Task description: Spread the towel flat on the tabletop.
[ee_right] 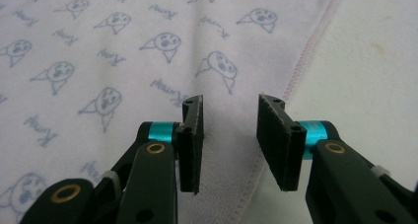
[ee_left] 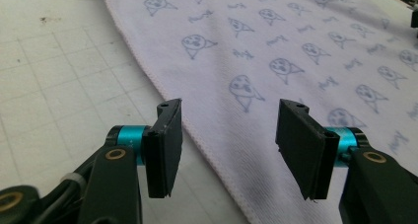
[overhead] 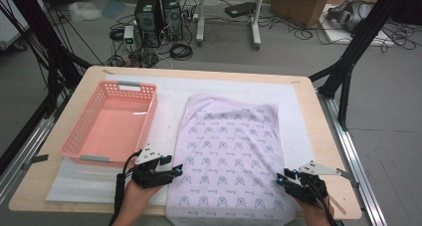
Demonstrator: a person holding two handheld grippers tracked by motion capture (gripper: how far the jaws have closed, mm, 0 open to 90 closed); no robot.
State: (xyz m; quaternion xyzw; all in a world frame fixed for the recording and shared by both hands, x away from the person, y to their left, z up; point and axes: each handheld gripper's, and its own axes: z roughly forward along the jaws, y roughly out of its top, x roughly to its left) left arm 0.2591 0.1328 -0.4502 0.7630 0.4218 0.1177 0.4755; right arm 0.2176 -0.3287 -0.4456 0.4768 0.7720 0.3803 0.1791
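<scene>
Two claws flank a pale lilac cloth (overhead: 231, 156) printed with small cartoon faces, and the folding work, as I judge it, has barely begun. At far left the pink plastic basket (overhead: 79, 149) stands with nothing in it on a white mat (overhead: 84, 183) that covers the wooden surface (overhead: 328, 151). Just beside the basket's near corner, the left claw (overhead: 175, 171) points at the cloth's left hem; in the left gripper view (ee_left: 229, 150) its jaws stand apart with the hem running between them and the pads not pressing on it. The cloth lies flat and spread in the middle of the surface, its near edge hanging slightly over the front. At the right hem, the right claw (overhead: 282, 178) is likewise open, jaws astride the stitched edge in the right gripper view (ee_right: 230, 145) without gripping. Left to do, by my reading: seize both edges, fold, then put the cloth in the basket.
</scene>
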